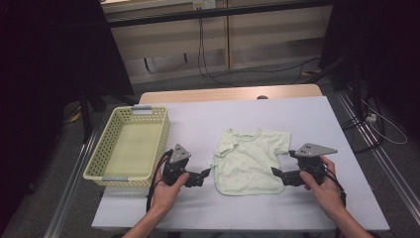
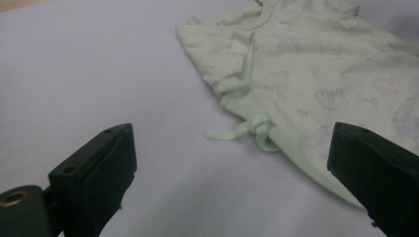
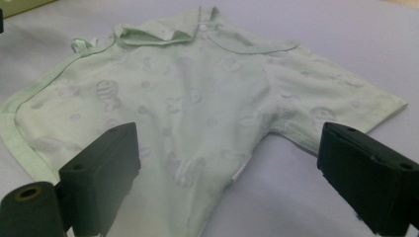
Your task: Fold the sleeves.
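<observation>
A pale green baby shirt (image 1: pixel 250 158) with a faint print lies flat on the white table (image 1: pixel 307 119). My left gripper (image 1: pixel 205 174) rests just left of the shirt, jaws open and nothing between them. In the left gripper view the shirt (image 2: pixel 306 64) and its tie ribbon (image 2: pixel 242 131) lie ahead of that gripper (image 2: pixel 232 173). My right gripper (image 1: pixel 277 174) is at the shirt's right edge, also open. In the right gripper view the shirt (image 3: pixel 188 94) spreads under and beyond that gripper (image 3: pixel 227 173), and the jaws stand apart from the cloth.
A pale yellow perforated basket (image 1: pixel 94 163) stands on the left of the table, close to my left hand. Bare tabletop stretches behind the shirt and to its right. Cables run over the floor beyond the table.
</observation>
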The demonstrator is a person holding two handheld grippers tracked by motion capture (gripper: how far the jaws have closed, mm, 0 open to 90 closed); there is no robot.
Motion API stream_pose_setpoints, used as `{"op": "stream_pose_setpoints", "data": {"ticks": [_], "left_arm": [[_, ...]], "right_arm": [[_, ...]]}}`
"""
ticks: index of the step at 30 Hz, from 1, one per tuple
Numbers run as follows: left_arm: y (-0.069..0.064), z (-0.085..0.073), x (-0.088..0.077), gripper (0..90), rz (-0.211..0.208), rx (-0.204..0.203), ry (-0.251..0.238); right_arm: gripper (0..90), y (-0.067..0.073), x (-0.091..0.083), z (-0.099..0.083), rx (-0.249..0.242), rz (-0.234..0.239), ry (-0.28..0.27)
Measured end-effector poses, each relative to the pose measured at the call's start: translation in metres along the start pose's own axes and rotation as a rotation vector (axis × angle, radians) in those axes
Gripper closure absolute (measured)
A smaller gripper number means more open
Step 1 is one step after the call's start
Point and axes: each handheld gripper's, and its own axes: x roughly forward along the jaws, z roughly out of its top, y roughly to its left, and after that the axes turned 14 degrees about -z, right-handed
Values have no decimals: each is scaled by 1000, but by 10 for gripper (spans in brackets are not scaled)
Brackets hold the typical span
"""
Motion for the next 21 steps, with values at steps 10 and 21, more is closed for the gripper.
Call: {"op": "stream_pose_setpoints", "data": {"ticks": [10,21], "left_arm": [[-12,-11,-9,51,7,27,15],[-13,-17,-18,44,24,-1,-22]], "right_arm": [[98,-16,8,13,18,-31,8],[98,-36,19,23,25,-69,25]]}}
